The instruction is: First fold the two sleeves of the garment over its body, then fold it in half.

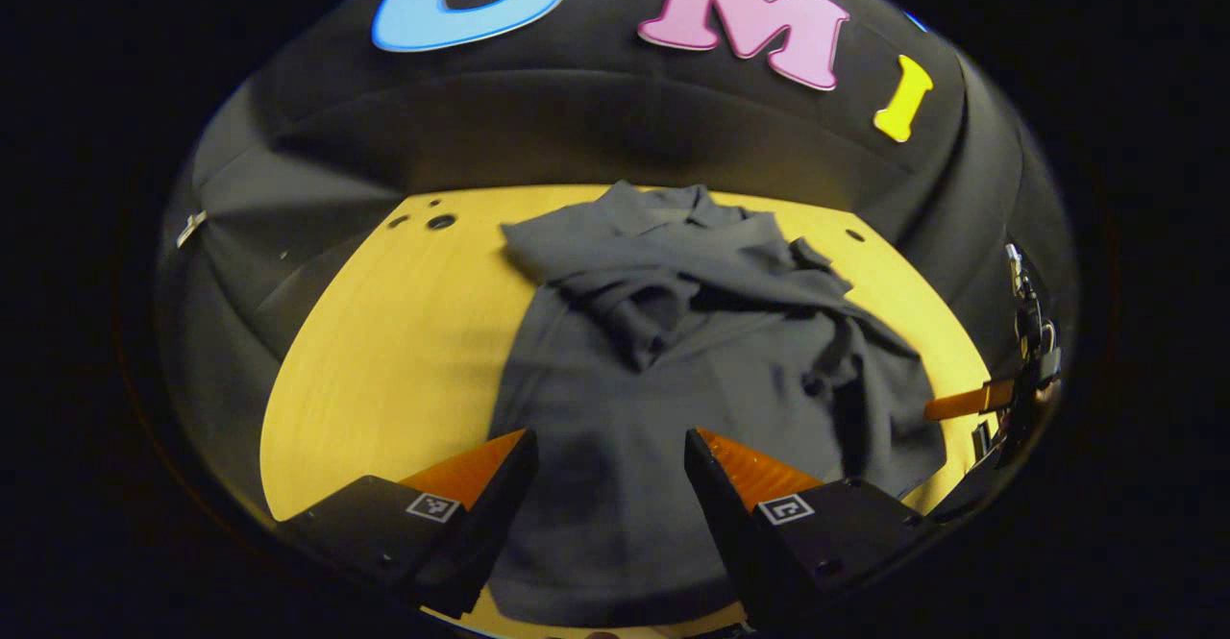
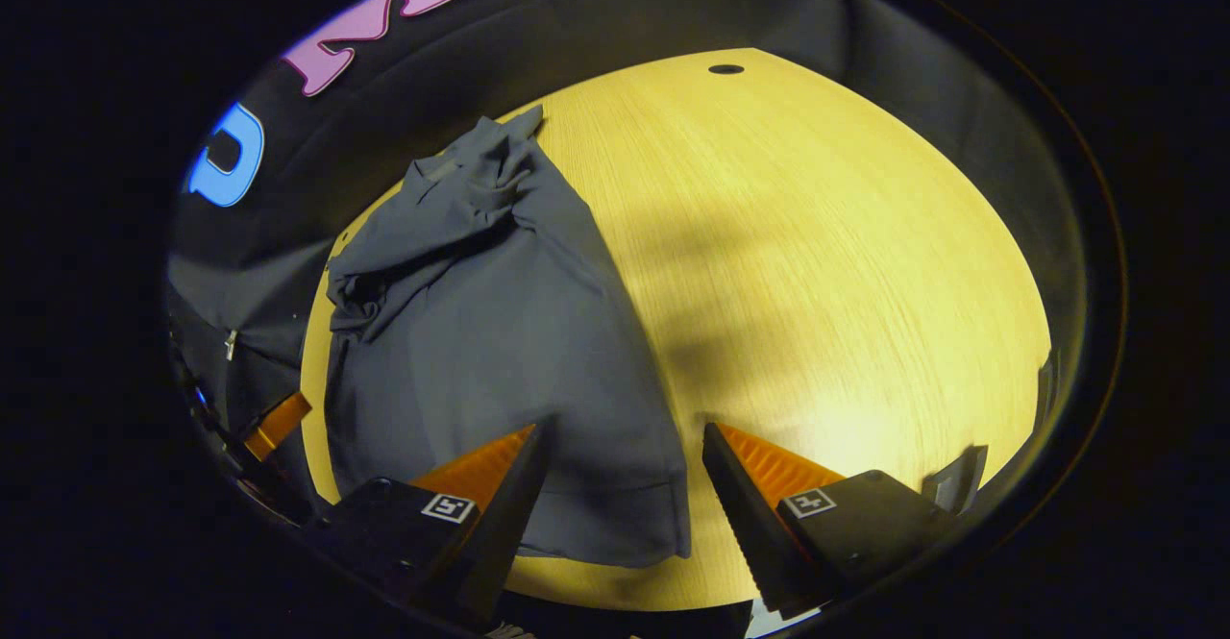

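Note:
A dark grey garment (image 1: 673, 360) lies on the yellow wooden table (image 1: 384, 351), collar at the far side, both sleeves folded over its body in a rumpled heap. My left gripper (image 1: 610, 447) hovers open over the garment's near hem, nothing between its fingers. In the right gripper view the same garment (image 2: 480, 331) lies left of centre, and my right gripper (image 2: 625, 447) stands open above its near right hem corner, holding nothing. The right gripper (image 1: 999, 399) also shows at the far right edge of the left gripper view, and the left gripper (image 2: 274, 428) at the left edge of the right gripper view.
Bare table top (image 2: 817, 283) stretches to the garment's right in the right gripper view. Small round holes (image 1: 440, 222) mark the table's far left, and another hole (image 2: 725, 69) sits at its far edge. Black cloth walls surround the table.

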Available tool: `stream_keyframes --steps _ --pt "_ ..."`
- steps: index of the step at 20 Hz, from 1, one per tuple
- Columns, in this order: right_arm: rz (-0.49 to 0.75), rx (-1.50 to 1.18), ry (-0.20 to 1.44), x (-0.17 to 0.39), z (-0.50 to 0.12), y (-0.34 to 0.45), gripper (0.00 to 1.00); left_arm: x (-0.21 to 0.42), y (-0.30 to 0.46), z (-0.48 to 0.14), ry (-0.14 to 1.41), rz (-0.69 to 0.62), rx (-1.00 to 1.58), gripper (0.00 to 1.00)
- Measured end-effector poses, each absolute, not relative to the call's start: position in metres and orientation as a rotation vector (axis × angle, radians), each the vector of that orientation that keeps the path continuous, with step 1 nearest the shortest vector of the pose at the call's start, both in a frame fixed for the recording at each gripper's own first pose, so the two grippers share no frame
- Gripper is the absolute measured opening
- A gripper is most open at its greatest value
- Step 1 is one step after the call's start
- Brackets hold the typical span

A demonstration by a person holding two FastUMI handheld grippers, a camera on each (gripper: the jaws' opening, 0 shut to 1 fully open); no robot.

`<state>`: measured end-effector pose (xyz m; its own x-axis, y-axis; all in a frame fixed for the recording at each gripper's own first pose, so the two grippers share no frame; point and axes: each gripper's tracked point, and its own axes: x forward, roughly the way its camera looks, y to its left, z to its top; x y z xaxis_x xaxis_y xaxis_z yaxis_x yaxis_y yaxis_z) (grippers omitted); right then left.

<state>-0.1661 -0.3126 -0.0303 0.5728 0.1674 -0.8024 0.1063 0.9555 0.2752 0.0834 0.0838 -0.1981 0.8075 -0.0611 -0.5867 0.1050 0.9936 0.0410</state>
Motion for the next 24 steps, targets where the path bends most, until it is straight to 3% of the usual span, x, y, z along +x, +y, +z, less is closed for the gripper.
stream_keyframes --steps 5,6,7,18,20,23,24 --pt "0.07 0.275 1.011 -0.181 -0.042 -0.28 1.0 0.036 0.117 -0.233 0.68 -0.001 -0.036 0.96" --pt "0.085 0.266 1.017 -0.182 -0.043 -0.27 0.99 0.031 0.122 -0.239 0.687 0.015 -0.039 0.92" --pt "0.098 0.255 1.026 -0.185 -0.043 -0.262 0.99 0.027 0.126 -0.245 0.695 0.028 -0.037 0.96" --pt "0.112 -0.054 1.051 -0.195 -0.062 -0.23 0.99 0.015 0.125 -0.275 0.752 0.076 0.131 0.98" --pt "0.1 -0.146 1.041 -0.193 -0.065 -0.236 0.95 0.016 0.124 -0.276 0.754 0.08 0.136 0.96" --pt "0.108 -0.138 1.036 -0.191 -0.065 -0.226 0.68 0.016 0.118 -0.279 0.768 0.057 0.135 0.89" --pt "0.104 -0.123 1.032 -0.189 -0.064 -0.226 0.68 0.017 0.113 -0.278 0.769 0.035 0.151 0.83"
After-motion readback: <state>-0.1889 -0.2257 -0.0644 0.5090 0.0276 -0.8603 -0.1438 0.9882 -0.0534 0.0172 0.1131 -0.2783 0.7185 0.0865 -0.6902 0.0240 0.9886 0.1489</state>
